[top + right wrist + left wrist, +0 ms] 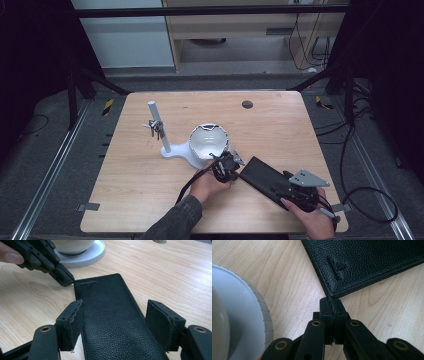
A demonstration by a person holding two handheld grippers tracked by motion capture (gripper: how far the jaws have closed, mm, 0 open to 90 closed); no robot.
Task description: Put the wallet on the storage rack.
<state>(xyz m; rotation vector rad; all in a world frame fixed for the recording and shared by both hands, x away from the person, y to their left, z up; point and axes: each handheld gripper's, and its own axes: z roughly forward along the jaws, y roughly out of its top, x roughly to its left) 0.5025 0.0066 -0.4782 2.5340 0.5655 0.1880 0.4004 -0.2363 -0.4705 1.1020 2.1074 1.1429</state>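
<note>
Right tool (113, 322) jaws apart astride black case (110, 315); left tool (331, 305) closed at corner.

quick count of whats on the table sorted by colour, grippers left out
black: 1, the leather case
white: 2, the bowl and the stand with its upright post
metal: 1, the bunch of keys on that post
total: 4

Grained black leather case (110, 322) lies on matt wooden table (175, 272).
</note>
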